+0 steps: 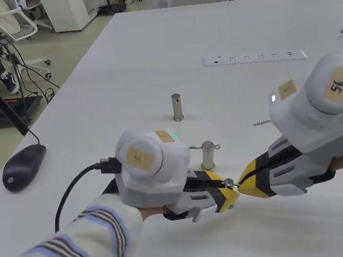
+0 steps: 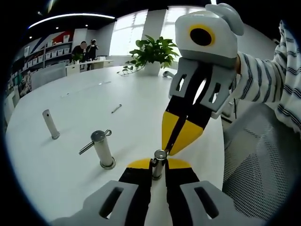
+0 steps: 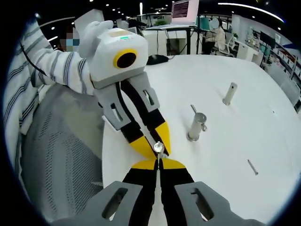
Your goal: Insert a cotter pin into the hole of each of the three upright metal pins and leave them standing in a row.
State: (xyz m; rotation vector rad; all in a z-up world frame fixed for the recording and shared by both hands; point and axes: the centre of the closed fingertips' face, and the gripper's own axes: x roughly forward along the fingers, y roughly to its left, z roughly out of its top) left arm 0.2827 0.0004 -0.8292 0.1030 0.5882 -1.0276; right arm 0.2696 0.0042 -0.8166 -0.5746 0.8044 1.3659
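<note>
The left gripper (image 1: pixel 224 188), at the end of a striped sleeve (image 1: pixel 91 235), has its jaws clamped on a metal pin (image 2: pixel 160 162). This pin stands upright close to the near edge of the white bench (image 1: pixel 134 59). The right gripper (image 1: pixel 245 184) reaches in from the right side, its yellow tips pressed together at the top of that same pin (whatever thin piece may sit between them is too small to make out). The two grippers meet nose to nose over the pin.

Just beyond the held pin, a little farther from the near edge, a second pin (image 1: pixel 208 155) stands upright. A cotter pin (image 1: pixel 203 145) is pushed through the hole near its top and sticks out on both sides. A third pin (image 1: pixel 177 107) stands upright and bare farther in, toward the middle of the bench and well apart from the other two. The three pins make a rough slanting line running away from the near edge.

A loose cotter pin (image 1: pixel 262 122) lies flat on the bench to the right of the pins. A white power strip (image 1: pixel 254 56) lies toward the far right side. A dark mouse (image 1: pixel 24 166) sits by the left edge, and a black cable (image 1: pixel 72 187) trails from the back of the left gripper.
</note>
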